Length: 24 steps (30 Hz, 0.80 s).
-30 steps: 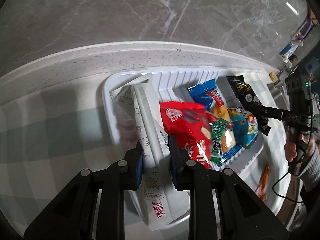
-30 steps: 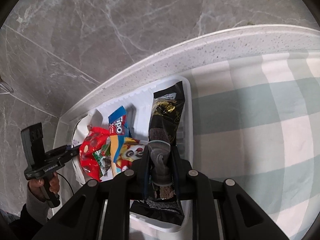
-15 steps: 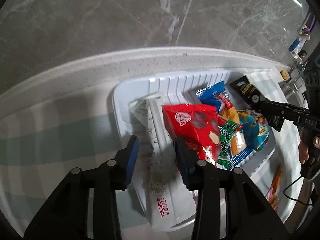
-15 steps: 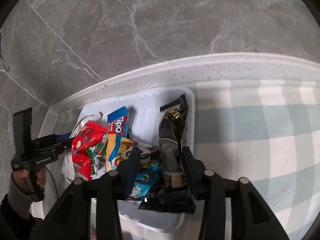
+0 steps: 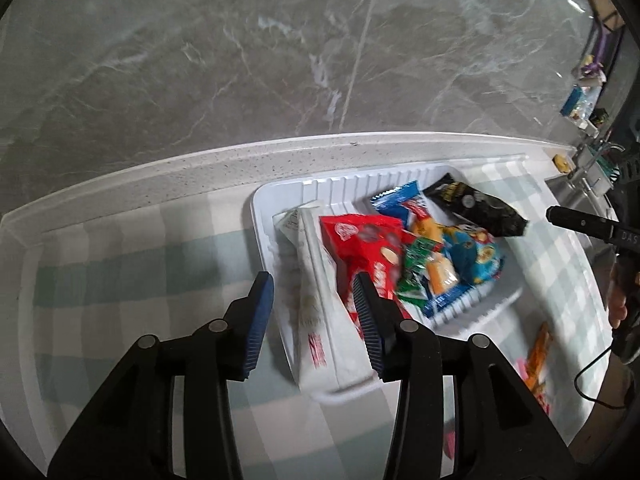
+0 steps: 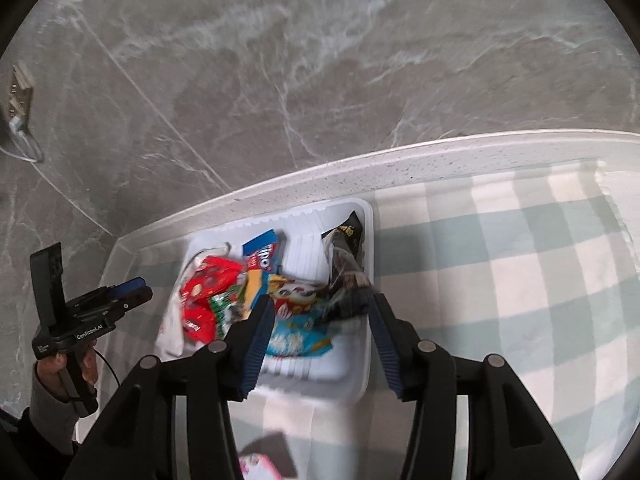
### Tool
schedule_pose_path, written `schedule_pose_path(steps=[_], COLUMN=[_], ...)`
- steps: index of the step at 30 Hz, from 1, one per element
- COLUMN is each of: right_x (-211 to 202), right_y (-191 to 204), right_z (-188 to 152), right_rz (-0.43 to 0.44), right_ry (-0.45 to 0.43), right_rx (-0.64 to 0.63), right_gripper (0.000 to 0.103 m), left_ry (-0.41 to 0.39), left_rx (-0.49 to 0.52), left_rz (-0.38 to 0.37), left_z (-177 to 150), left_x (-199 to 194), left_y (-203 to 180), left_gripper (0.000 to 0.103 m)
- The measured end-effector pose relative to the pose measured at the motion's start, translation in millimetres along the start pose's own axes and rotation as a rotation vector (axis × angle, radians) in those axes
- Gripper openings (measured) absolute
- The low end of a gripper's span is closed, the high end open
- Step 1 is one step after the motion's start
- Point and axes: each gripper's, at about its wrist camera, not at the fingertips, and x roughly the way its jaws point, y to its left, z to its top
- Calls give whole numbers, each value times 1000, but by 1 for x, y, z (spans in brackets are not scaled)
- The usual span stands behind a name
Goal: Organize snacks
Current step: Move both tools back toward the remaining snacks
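A white ribbed tray [image 5: 280, 196] on the checked cloth holds several snack packs. A white packet [image 5: 316, 300] lies along its left side beside a red packet [image 5: 364, 244], with a blue wafer pack [image 5: 396, 200], a blue cartoon pack [image 5: 476, 256] and a black packet [image 5: 476, 208] to the right. My left gripper [image 5: 314, 316] is open, above the white packet, holding nothing. My right gripper [image 6: 322, 332] is open above the tray [image 6: 360, 364], with the black packet [image 6: 346, 268] lying free in front of it.
A white speckled counter rim [image 5: 200, 168] and a grey marble wall stand behind the tray. An orange snack [image 5: 538, 352] lies on the cloth right of the tray. A pink-and-white pack [image 6: 260, 466] lies near the front edge. Small items [image 5: 580, 100] sit at far right.
Both grippers have opened and pulled back. The left one let go of the white packet and the right one let go of the black packet; both packets now lie in the tray.
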Motion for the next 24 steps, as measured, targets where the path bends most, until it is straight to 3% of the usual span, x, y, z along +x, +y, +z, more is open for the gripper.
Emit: schedule_pose_path(steps=[8, 16, 24], right_x=[-53, -78, -71], right_y=[13, 24, 8], right_z=[-46, -119, -185], right_rz=[-8, -49, -22], right_ry=[-30, 30, 124], right_rx=[-32, -76, 78], right_gripper=[57, 58, 59], left_ry=[-13, 67, 123], left_rx=[97, 271, 409], left_rz=[-59, -150, -235], left_z=[-39, -90, -115], left_x=[-40, -38, -21], left_y=[-42, -104, -153], left_gripper=[42, 42, 42])
